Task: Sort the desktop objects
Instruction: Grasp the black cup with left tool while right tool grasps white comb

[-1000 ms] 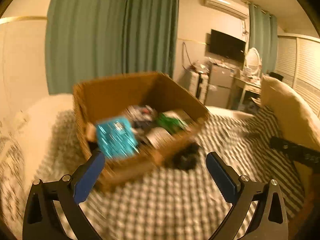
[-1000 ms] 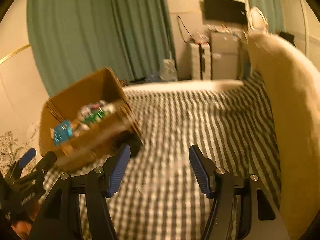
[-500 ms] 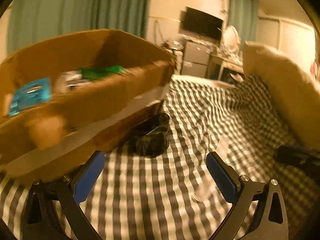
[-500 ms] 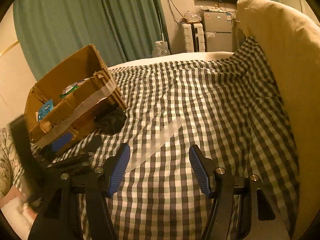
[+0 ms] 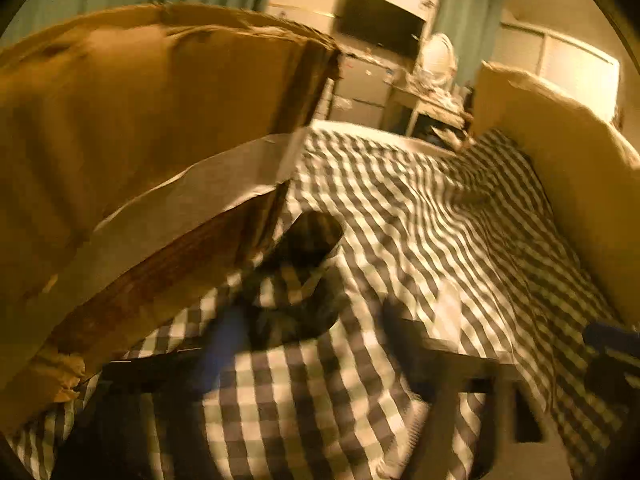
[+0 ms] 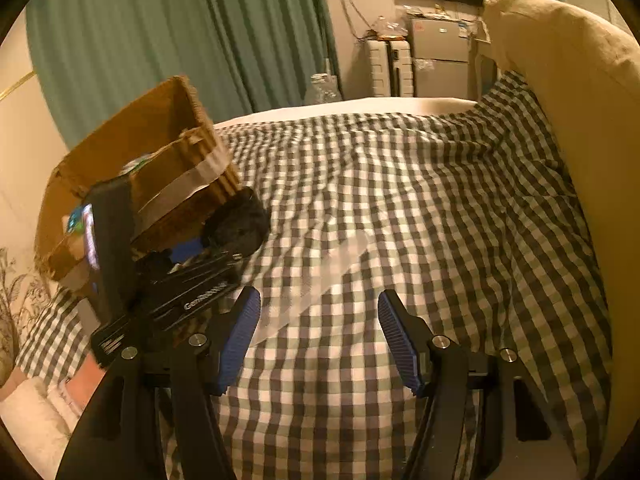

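A brown cardboard box with pale tape stands on the checked bedspread at the left; in the left wrist view its side fills the left half. A crumpled black object lies against the box's near corner, also seen in the left wrist view. A clear plastic strip lies flat in the middle. My left gripper is blurred, jaws apart, low over the black object. My right gripper is open and empty above the strip's near end.
A large beige pillow runs along the right edge of the bed. The checked bedspread stretches to the far edge. Green curtains, suitcases and a cabinet stand beyond. The left gripper body sits just left of my right fingers.
My left gripper has dropped down and forward towards the black object beside the box; the box now looms over its view. My right gripper has lowered a little over the plastic strip.
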Action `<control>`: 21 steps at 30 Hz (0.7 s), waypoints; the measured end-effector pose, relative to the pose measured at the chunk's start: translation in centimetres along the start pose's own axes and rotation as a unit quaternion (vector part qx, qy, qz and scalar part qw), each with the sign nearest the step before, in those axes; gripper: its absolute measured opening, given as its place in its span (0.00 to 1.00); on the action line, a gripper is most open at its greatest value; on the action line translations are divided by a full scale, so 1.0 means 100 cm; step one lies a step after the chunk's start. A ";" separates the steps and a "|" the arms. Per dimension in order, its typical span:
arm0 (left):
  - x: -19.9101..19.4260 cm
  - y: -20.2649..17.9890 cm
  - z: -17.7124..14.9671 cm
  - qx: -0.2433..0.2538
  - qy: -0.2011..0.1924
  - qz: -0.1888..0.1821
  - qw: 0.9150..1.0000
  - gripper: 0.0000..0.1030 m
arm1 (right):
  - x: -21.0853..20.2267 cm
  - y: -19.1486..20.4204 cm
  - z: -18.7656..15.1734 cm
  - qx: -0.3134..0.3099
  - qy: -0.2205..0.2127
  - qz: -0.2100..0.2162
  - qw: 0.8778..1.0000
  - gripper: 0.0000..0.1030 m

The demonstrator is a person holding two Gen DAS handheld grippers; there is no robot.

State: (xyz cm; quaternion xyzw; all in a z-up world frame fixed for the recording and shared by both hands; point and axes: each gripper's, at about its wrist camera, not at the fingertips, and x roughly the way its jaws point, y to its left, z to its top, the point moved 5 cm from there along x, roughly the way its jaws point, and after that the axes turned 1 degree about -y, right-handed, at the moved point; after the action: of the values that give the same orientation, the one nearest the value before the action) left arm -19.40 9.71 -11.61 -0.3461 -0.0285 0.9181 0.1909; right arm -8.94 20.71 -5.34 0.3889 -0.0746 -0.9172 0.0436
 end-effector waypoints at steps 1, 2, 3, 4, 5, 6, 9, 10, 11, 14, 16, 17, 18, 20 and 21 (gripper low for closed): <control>-0.001 -0.003 -0.003 0.010 0.005 -0.004 1.000 0.37 | 0.001 -0.003 0.000 0.006 0.002 -0.004 1.000 0.59; -0.004 -0.006 -0.005 0.020 0.005 -0.007 1.000 0.33 | 0.002 -0.005 -0.001 0.012 0.004 -0.007 1.000 0.59; -0.005 -0.009 -0.007 0.028 0.006 -0.009 1.000 0.33 | 0.004 -0.007 -0.001 0.017 0.007 -0.009 1.000 0.59; -0.006 -0.011 -0.008 0.035 0.008 -0.010 0.999 0.33 | 0.008 -0.008 -0.002 0.021 0.012 -0.011 1.000 0.59; -0.006 -0.013 -0.008 0.042 0.008 -0.006 0.999 0.33 | 0.012 -0.010 -0.003 0.026 0.018 -0.012 0.999 0.59; -0.006 -0.013 -0.006 0.047 0.005 0.000 0.999 0.33 | 0.015 -0.010 -0.004 0.031 0.023 -0.012 0.999 0.59; -0.004 -0.010 0.003 0.026 -0.001 -0.001 1.000 0.45 | 0.028 -0.012 -0.006 0.049 0.036 -0.009 0.998 0.59; -0.003 -0.008 0.005 0.013 -0.003 0.000 1.000 0.62 | 0.032 -0.012 -0.007 0.052 0.039 -0.011 0.998 0.59; -0.005 -0.004 0.007 0.001 -0.009 0.002 1.000 0.73 | 0.036 -0.011 -0.007 0.054 0.042 -0.014 0.998 0.59; 0.002 0.000 0.016 -0.024 -0.024 0.005 0.999 0.61 | 0.049 -0.009 -0.009 0.058 0.050 -0.020 0.997 0.59; 0.005 -0.001 0.016 -0.009 -0.023 0.011 1.000 0.27 | 0.058 -0.006 -0.011 0.056 0.055 -0.024 0.997 0.59; 0.005 -0.001 0.015 0.000 -0.023 0.018 1.000 0.27 | 0.061 -0.005 -0.012 0.055 0.058 -0.026 0.996 0.59; 0.003 -0.001 0.013 0.000 -0.026 0.016 1.000 0.27 | 0.064 -0.004 -0.013 0.055 0.059 -0.027 0.996 0.59; -0.008 0.005 0.008 -0.014 -0.034 0.031 0.999 0.27 | 0.070 0.000 -0.014 0.057 0.062 -0.025 0.996 0.59; -0.013 0.009 0.005 -0.024 -0.035 0.036 0.998 0.27 | 0.073 0.002 -0.015 0.059 0.063 -0.024 0.996 0.59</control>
State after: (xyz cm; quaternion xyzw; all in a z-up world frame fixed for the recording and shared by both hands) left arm -19.11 8.46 -10.58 -0.3194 -0.0450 0.9349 0.1484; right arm -12.94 19.39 -11.49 0.4498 -0.1165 -0.8855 0.0032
